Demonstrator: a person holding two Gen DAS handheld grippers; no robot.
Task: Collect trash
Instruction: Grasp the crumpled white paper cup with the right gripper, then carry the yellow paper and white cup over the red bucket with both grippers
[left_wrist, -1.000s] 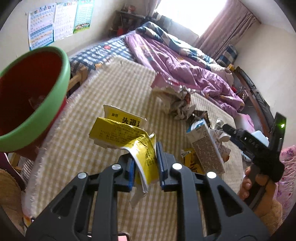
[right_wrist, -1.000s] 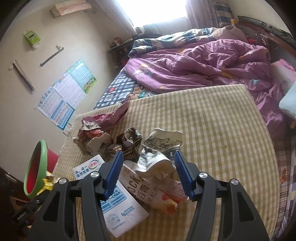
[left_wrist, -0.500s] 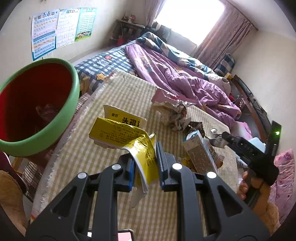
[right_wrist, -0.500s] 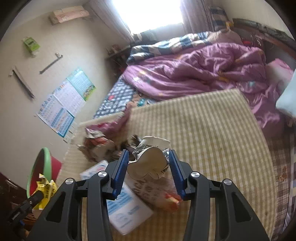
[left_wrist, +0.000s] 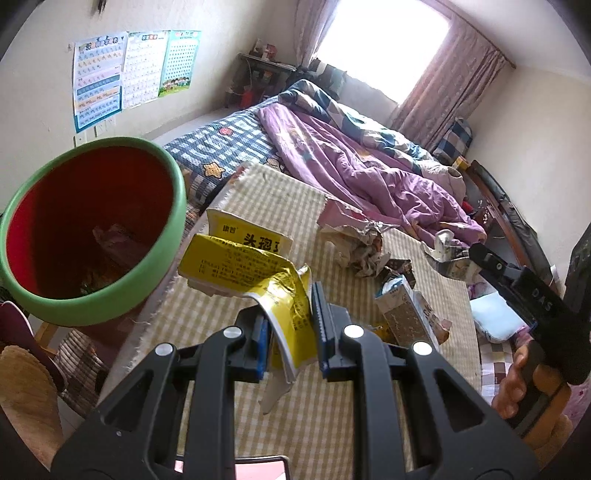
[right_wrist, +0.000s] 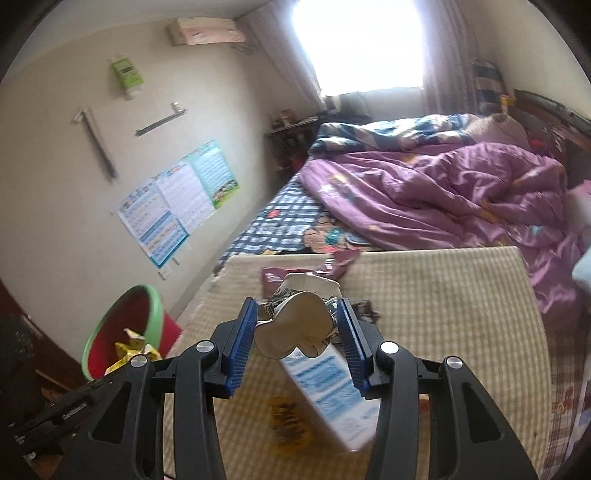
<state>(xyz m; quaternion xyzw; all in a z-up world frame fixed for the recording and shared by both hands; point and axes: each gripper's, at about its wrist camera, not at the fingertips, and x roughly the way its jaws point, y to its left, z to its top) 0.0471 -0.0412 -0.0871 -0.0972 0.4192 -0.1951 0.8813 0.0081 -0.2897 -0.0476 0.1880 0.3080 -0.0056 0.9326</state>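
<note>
The left hand-held gripper (left_wrist: 291, 334) is squeezing a torn yellow box (left_wrist: 255, 266) and holding it up above the counter (left_wrist: 332, 413). The red bin (left_wrist: 92, 229) with the green rim is looking bigger and closer than it was a moment ago, so the yellow box is getting near the bin. It is not over the opening yet, I think.

The right hand-held gripper (right_wrist: 297, 334) is now closing tight on a crumpled paper cup (right_wrist: 295, 325). A second ago its fingers were wide apart around the cup on the counter; now the cup is lifting away from the milk carton (right_wrist: 328, 391) below.

So two pieces are on their way. More wrappers (left_wrist: 354, 243) are waiting on the counter.
</note>
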